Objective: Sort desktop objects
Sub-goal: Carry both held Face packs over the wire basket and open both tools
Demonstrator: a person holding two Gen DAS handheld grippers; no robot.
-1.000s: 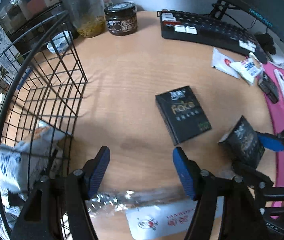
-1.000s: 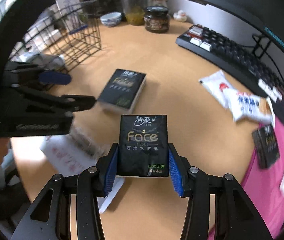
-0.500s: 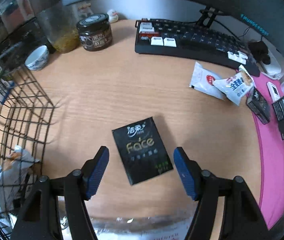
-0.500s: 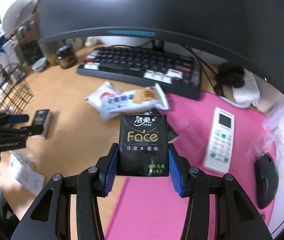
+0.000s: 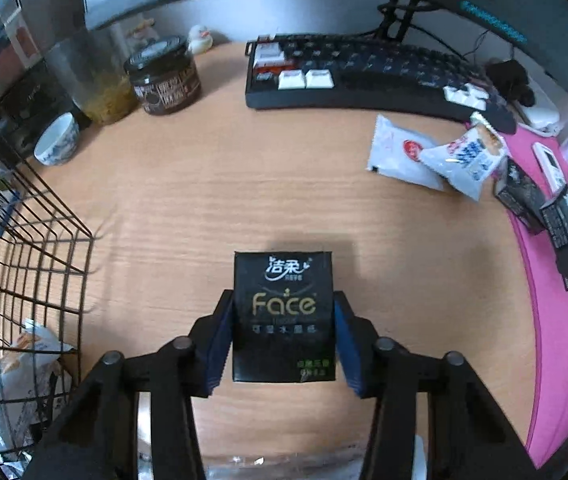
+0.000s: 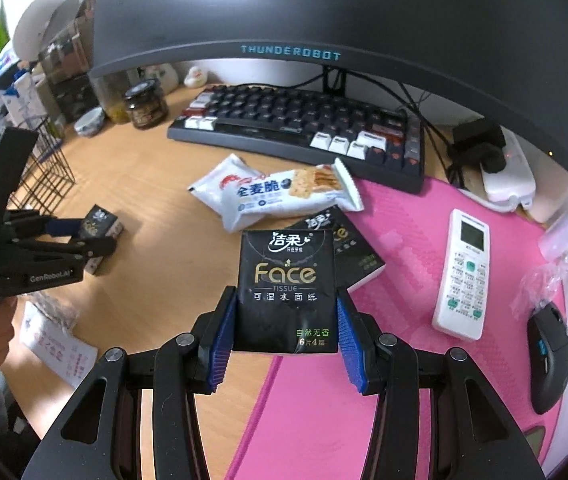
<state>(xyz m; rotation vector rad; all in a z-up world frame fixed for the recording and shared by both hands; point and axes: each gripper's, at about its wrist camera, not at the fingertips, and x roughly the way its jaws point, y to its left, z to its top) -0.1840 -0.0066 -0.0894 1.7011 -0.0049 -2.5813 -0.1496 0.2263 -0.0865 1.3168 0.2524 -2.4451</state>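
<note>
Both the left gripper (image 5: pixel 283 322) and the right gripper (image 6: pixel 287 314) have jaws clamped across the long sides of a black tissue pack (image 5: pixel 282 316), each light, soft and probably slippery, the right-hand pack (image 6: pixel 287 290) above the pink mat (image 6: pixel 423 240), the other left of it, over the bench (image 5: pixel 244 184).

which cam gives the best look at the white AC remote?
Right wrist view: the white remote lies whole on the pink mat, with screen and buttons visible. In the left wrist view the remote is only a small, distorted sliver at the right edge, no detail readable.
</note>
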